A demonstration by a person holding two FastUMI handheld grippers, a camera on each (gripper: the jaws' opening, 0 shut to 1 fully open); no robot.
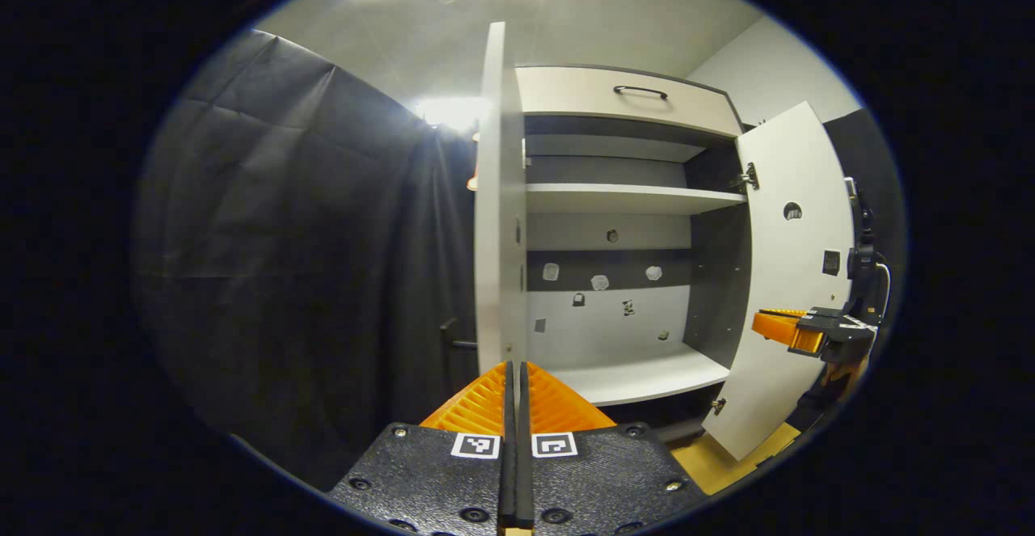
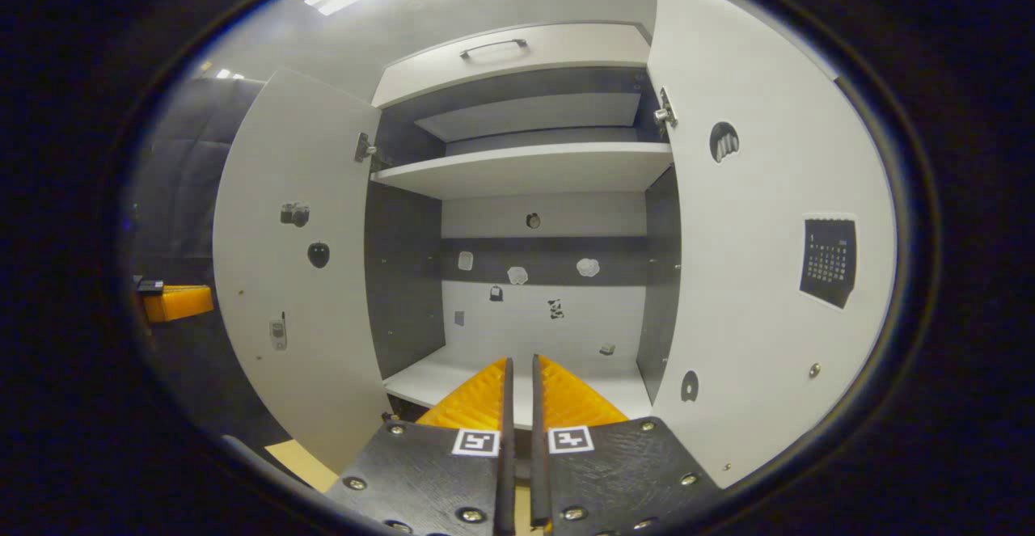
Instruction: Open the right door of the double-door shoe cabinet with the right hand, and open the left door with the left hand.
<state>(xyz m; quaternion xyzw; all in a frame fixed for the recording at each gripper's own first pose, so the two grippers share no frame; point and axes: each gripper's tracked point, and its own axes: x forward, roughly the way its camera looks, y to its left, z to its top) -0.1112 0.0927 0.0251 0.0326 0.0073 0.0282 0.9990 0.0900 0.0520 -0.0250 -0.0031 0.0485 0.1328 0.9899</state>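
White double-door shoe cabinet [image 2: 534, 172]: both doors swung open. Left hand-held gripper [image 1: 515, 374] closed empty at left door [image 1: 497, 196] edge; right hand-held gripper [image 2: 517, 374] narrowed, empty, facing interior.

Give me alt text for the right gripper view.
Both doors of the shoe cabinet stand open, left door and right door swung outward, baring the shelves. The right tool points inside, fingers nearly closed on nothing.
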